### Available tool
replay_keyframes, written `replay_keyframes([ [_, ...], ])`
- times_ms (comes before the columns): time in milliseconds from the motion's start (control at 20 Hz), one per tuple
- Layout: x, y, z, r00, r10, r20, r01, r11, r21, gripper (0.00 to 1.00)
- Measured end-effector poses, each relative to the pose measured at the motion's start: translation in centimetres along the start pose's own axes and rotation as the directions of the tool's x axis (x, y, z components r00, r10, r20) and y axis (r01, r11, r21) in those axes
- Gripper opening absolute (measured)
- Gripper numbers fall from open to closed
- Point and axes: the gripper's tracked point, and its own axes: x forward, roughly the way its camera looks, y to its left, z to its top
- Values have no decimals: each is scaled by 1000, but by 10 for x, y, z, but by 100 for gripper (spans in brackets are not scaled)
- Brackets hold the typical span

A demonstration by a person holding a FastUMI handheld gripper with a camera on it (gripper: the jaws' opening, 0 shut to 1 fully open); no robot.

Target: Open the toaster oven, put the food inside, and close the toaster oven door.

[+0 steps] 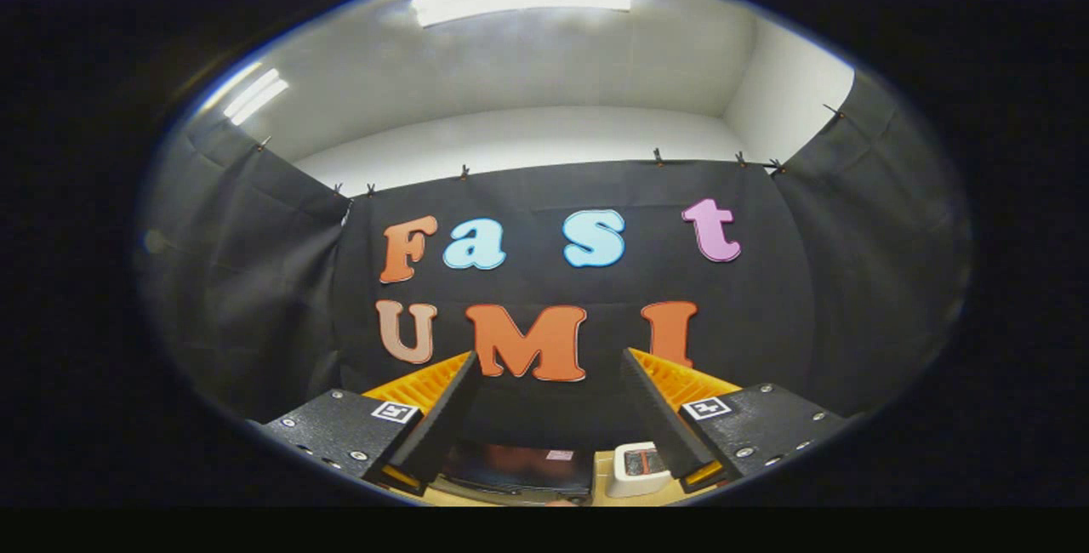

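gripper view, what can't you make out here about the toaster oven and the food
- Toaster oven: the dark box low between the open tongs is likely it; its lower part is cut off, so door state can't be told.
- Food: can't be picked out; a sliver at the oven's front edge is too small to identify.
- White object on the table beside the oven: partly behind the right finger, too small to identify.

A recording booth: black cloth walls [255, 281] clipped up beneath a white ceiling [527, 59] with strip lights [519, 2].
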Motion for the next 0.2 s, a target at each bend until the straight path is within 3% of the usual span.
replay_keyframes([
  [200,1,-2,-2,1000,-8,-6,8,1000,1,96],
])
